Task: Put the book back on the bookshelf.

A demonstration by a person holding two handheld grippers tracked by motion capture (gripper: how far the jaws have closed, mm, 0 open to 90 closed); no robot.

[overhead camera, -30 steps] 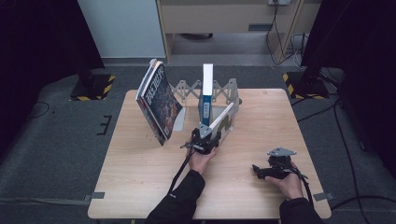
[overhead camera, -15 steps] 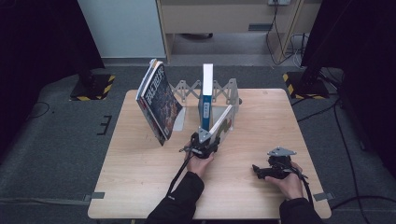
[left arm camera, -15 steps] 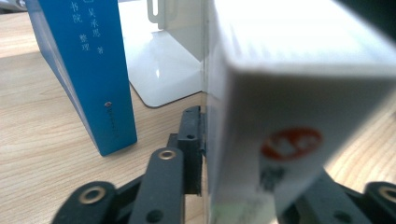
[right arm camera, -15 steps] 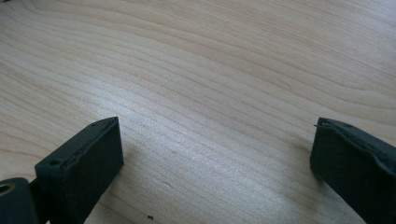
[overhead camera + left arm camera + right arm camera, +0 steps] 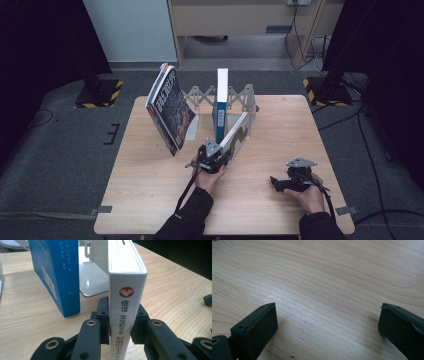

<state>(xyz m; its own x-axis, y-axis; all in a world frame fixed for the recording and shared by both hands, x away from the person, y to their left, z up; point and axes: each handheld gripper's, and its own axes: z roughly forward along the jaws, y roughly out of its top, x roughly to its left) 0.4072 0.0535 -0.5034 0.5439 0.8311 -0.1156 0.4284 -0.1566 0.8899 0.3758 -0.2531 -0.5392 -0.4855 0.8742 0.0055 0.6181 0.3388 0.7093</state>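
Since the earlier frames little has shifted: the left gripper [image 5: 216,159] stays at the near end of the white book [image 5: 234,138], and its jaws have eased apart a touch and closed again, with the book between them throughout. The right gripper [image 5: 289,182] has kept its place on the table [image 5: 150,200].

The wooden table lies under both grippers. Beyond the left gripper and off to its left, a large dark picture book [image 5: 170,110] stands tilted on the tabletop. Straight beyond it stands an upright blue book [image 5: 56,275], with the folding metal book rack [image 5: 240,97] behind. The white book leans with its far end against the rack's end plate; in the left gripper view both pads press its spine [image 5: 126,315] from either side, so it is clenched. The right gripper [image 5: 328,322] rests well apart to the right, jaws spread wide over bare wood, grasping nothing.
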